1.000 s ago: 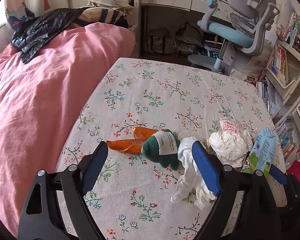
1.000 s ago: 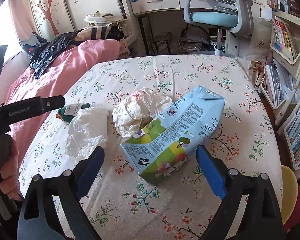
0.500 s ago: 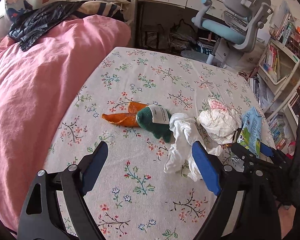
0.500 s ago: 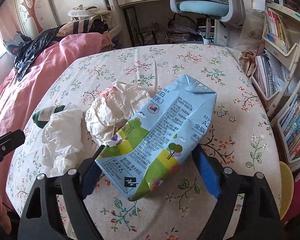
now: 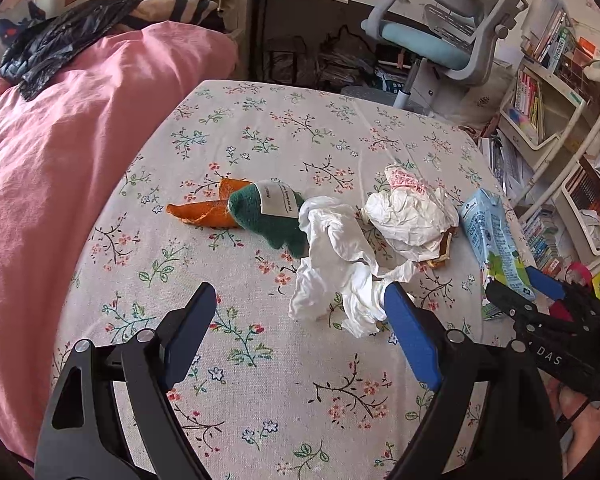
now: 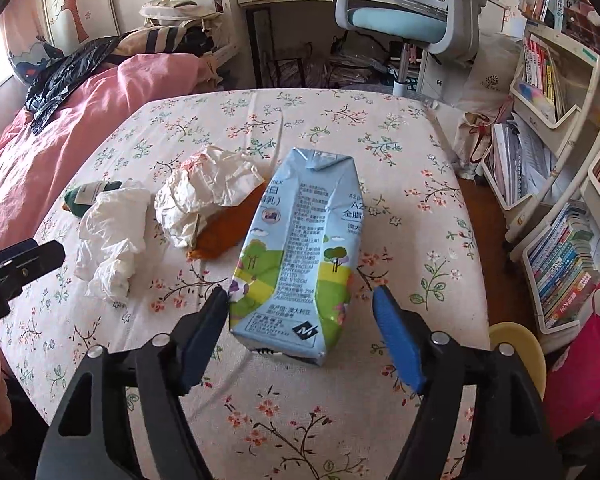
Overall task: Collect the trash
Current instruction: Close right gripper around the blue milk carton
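Note:
A light-blue milk carton [image 6: 300,248] lies lengthwise on the floral tablecloth [image 6: 340,128], its bottom end between the jaws of my right gripper [image 6: 300,294]. Those jaws are closing: the left pad touches the carton's corner, while a gap remains at the right pad. Left of the carton sit crumpled white paper [image 6: 204,192] and a white tissue wad [image 6: 112,236]. My left gripper [image 5: 300,296] hangs open over the cloth, its right fingertip just in front of the tissue wad [image 5: 336,252]. Beyond lies a green and orange carrot toy [image 5: 260,212].
A pink duvet [image 5: 60,140] with a black bag [image 5: 52,48] borders the table's left side. Behind stand a desk and an office chair [image 5: 440,40]. Bookshelves [image 6: 560,248] and a yellow stool [image 6: 516,344] crowd the right. An orange piece [image 6: 224,232] lies under the paper.
My right gripper has come down around the carton, which now lies lengthwise between narrower jaws. The left gripper has drawn back a little from the toy and tissue.

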Action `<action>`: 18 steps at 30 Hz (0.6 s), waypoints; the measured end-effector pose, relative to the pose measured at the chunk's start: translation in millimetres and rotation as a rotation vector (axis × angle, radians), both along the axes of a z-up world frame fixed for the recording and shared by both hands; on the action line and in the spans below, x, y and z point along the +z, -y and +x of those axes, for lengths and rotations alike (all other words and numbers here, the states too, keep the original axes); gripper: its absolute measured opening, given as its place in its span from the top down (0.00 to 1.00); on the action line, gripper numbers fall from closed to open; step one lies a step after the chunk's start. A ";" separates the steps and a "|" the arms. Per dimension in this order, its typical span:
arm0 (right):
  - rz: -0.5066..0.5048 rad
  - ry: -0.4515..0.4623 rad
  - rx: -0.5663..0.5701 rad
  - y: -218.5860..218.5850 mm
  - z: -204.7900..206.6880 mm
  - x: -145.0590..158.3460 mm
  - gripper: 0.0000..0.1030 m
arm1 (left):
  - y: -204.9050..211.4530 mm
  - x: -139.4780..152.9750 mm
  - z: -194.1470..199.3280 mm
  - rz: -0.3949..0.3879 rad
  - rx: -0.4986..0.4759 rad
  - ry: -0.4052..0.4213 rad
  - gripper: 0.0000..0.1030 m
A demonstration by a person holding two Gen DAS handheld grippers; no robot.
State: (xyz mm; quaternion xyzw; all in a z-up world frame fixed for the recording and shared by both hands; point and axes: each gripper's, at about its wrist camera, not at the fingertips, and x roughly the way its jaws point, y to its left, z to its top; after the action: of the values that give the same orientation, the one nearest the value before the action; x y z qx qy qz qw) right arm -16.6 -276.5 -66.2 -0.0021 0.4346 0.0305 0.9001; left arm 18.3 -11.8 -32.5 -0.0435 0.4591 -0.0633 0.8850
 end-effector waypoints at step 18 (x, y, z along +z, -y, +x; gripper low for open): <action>0.009 0.004 -0.002 -4.0 18.4 -12.5 0.26 | 17.9 -5.1 1.1 0.053 -0.028 0.006 0.20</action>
State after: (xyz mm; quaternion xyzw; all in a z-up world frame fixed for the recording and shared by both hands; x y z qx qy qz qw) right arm 1.8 -272.5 -78.8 0.0024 0.4329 0.0317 0.9009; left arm 19.4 -29.7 -37.6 -0.0133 0.4586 -0.0636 0.8863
